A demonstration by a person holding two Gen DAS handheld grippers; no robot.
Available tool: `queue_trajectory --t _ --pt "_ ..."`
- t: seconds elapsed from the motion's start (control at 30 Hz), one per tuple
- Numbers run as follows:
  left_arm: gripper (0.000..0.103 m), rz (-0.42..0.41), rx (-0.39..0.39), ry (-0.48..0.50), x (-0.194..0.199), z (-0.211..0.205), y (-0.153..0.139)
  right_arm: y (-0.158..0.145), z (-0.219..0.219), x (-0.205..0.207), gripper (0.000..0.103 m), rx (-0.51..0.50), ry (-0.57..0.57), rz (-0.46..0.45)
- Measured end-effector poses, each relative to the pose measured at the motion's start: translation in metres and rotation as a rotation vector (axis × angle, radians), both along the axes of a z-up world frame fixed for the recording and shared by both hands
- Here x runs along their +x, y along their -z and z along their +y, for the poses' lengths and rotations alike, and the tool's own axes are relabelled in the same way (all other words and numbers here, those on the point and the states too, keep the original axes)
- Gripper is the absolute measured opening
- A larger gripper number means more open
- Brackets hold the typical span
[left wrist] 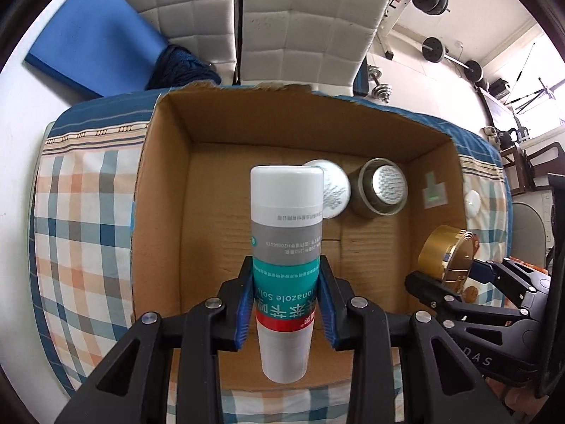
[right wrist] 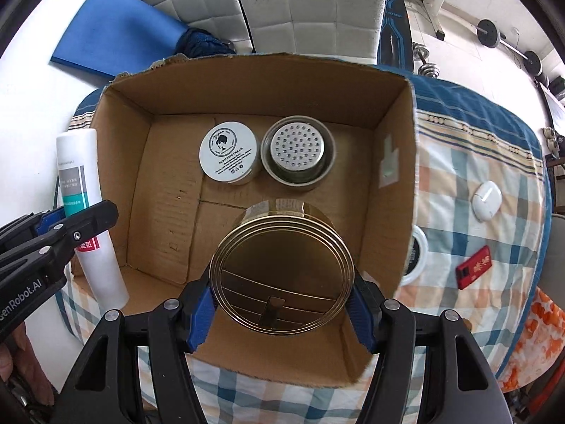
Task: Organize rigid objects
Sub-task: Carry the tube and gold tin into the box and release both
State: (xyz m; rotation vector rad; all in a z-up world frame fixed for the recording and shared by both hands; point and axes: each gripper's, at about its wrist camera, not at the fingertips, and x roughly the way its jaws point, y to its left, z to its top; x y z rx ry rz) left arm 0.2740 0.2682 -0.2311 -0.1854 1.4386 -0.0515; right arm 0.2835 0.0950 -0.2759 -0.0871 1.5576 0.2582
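A home gym room with white padded panels and barbells in the background frames a bed covered in a plaid blanket (right wrist: pixel 459 183), on which sits an open cardboard box (right wrist: pixel 392 162). Inside the box, against its far wall, a white cream jar (right wrist: pixel 227 151) and a perforated metal cup (right wrist: pixel 297 152) stand just beside each other. The right gripper (right wrist: pixel 282 298) has its blue-padded jaws closed on the sides of a round gold tin (right wrist: pixel 281 272), holding it over the near half of the box, its flat face tilted toward the camera; bare box floor lies beyond it, short of the jar and cup. The left gripper (left wrist: pixel 286 300) has its jaws clamped on the lower body of a white and teal bottle (left wrist: pixel 286 247). The bottle's long axis runs straight out from the jaws, cap end farthest from the gripper, and in the right view it hangs at the box's left wall, seemingly outside it. Judged from this, the right hand is nearer a drop spot, while the bottle likely has to move rightward over the wall first. Outside the box, to its right on the blanket, lie a white earbud case (right wrist: pixel 487 199) and a small red item (right wrist: pixel 474 271).
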Motion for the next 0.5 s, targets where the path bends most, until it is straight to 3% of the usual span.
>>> queue_trajectory --t 0.27,0.5 --pt "0.030 0.132 -0.019 0.013 0.037 0.019 0.073 0.066 0.009 0.011 0.066 -0.049 0.051 0.072" --pt "0.030 0.183 -0.022 0.050 0.073 0.010 0.107 0.108 0.009 0.021 0.067 -0.106 0.094 0.108"
